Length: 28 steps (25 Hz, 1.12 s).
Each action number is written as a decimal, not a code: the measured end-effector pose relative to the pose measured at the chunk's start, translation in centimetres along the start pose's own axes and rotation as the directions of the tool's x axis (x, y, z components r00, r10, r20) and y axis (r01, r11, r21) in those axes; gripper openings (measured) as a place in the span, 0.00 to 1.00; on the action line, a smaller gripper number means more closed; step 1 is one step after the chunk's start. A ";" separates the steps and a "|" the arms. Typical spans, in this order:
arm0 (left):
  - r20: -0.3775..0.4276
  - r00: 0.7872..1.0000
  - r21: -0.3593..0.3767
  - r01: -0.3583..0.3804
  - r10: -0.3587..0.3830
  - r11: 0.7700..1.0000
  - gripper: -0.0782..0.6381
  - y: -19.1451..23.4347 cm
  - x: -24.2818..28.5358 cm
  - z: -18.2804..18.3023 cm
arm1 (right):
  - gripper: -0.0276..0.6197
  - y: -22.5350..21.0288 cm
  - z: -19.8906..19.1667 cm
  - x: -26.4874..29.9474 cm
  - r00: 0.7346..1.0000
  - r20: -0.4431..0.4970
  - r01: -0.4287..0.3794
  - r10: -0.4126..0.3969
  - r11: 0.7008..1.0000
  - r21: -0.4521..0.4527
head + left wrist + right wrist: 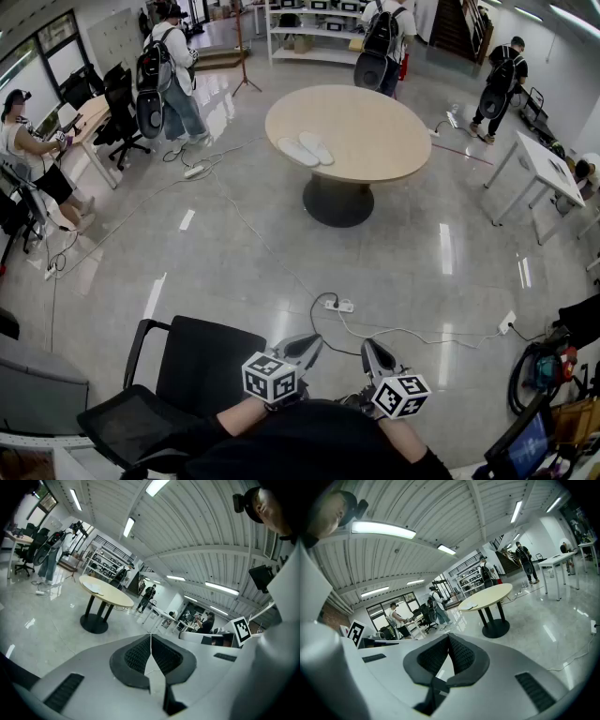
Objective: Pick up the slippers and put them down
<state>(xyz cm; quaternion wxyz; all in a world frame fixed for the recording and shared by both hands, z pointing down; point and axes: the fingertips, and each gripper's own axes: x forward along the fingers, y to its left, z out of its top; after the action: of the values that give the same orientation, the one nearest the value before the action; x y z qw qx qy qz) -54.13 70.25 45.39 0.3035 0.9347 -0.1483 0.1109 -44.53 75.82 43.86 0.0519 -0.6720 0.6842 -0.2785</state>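
Not much action to report yet, honestly. Starting on the left, there's a black office chair (202, 367) right next to the person. Just past it they're holding the left gripper (300, 350) close in front of their body, angled a bit downward, with its jaws pressed fully together and nothing between them. Further along, way across the shiny floor, the pair of pale slippers (307, 150) is lying side by side near the front-left edge of the round table (384, 122), well apart from both grippers. Then the right gripper (377, 359) is the same story as the left one: pads closed tight on each other, empty, tipped slightly down, with a power strip (337, 305) and its cables on the floor just ahead of it. So I'd say the pick-up hasn't started and this is the approach stage. The next move looks like walking over to the table while minding those cords, then opening a set of jaws wide enough to take a slipper by its edge.
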 end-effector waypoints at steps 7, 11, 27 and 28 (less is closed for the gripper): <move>0.016 1.000 0.000 -0.014 0.014 1.000 0.14 0.8 -2.0 0.5 | 0.06 2.0 -0.3 0.3 1.000 0.001 -0.006 0.006 1.000 -0.014; 0.020 1.000 -0.005 -0.010 0.010 1.000 0.14 1.1 -2.7 0.1 | 0.06 2.6 -0.8 0.3 1.000 -0.003 -0.002 0.002 1.000 -0.017; -0.019 0.998 -0.060 -0.054 0.053 0.997 0.14 4.3 -3.3 -1.8 | 0.07 3.1 -2.5 2.9 0.999 -0.047 -0.022 0.024 0.999 0.044; -0.020 0.998 -0.055 -0.066 0.065 0.996 0.14 4.9 -3.1 -1.5 | 0.07 2.9 -2.3 3.6 0.998 -0.051 -0.029 0.031 0.999 0.043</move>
<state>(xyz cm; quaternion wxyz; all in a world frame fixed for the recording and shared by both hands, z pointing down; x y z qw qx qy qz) -58.85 68.07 48.27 0.3266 0.9196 -0.1792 0.1249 -48.47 72.92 45.65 0.0528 -0.6530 0.6893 -0.3093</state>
